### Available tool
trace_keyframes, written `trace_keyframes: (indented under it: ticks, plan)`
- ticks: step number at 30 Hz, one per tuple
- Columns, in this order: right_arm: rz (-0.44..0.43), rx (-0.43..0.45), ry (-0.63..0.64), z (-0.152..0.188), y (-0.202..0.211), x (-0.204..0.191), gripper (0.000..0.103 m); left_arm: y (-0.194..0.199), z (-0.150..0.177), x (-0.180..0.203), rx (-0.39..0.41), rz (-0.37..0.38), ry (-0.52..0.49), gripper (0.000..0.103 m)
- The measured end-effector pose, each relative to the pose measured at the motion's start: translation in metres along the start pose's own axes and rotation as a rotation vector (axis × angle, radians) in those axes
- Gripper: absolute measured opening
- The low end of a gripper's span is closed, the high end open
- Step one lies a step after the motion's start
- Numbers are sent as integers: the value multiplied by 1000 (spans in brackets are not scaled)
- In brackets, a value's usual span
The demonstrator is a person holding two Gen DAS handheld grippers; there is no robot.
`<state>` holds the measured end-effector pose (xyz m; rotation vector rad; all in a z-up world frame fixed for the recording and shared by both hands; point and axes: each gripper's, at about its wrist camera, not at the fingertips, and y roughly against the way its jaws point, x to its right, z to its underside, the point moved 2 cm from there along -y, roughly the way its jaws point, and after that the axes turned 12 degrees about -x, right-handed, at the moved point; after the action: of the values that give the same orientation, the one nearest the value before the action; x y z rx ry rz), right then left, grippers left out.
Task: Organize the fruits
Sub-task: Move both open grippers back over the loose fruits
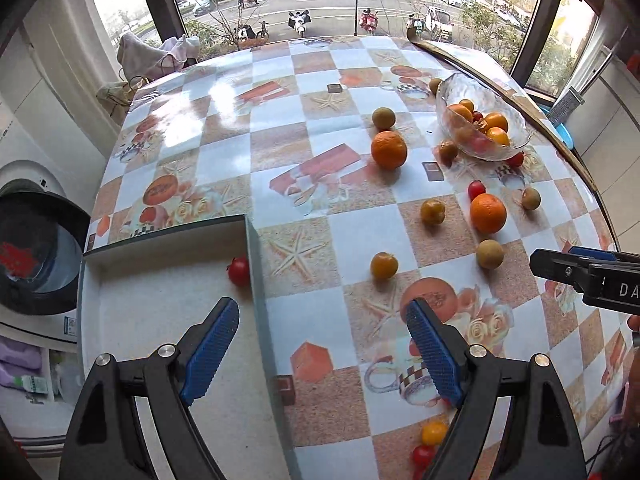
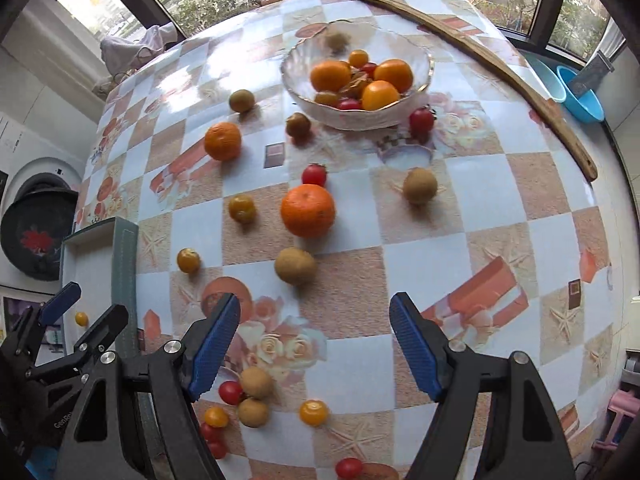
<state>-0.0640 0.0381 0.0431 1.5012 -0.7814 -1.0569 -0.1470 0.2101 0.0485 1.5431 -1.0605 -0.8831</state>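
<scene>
Fruits lie scattered on a checked tablecloth: oranges [image 2: 307,211] [image 1: 389,149], brown longans [image 2: 296,266], yellow and red cherry tomatoes [image 2: 314,412]. A glass bowl [image 2: 416,80] at the back holds oranges and small fruits. A white-lined box [image 1: 160,320] stands at the front left with a red tomato [image 1: 239,271] in it. My left gripper [image 1: 322,344] is open and empty, straddling the box's right wall. My right gripper [image 2: 314,342] is open and empty above the table, just in front of a longan. It shows in the left wrist view [image 1: 576,270] at the right.
A long wooden stick [image 2: 480,52] lies along the table's back right edge. A blue basin [image 2: 580,96] sits beyond it. A washing machine [image 1: 36,240] stands left of the table. Windows run behind the table.
</scene>
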Motion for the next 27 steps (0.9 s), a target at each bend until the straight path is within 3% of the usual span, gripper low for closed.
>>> trace_keyframes:
  ticks: [6,12,25,27]
  plan:
    - [32,4,-67,-10,-5,46,80,-23,-17,23,-22,-11,-4,87]
    - [47,3,-75,-25,-15,68,80,-46,-26,32,-50,-26,9,87]
    - [121,53,46,-58,-35,57,80,-72,-35,43,-55,-21,45,87]
    - [128,64,50,-61,-36,54,74,-73,-36,43,-53,-16,49,87]
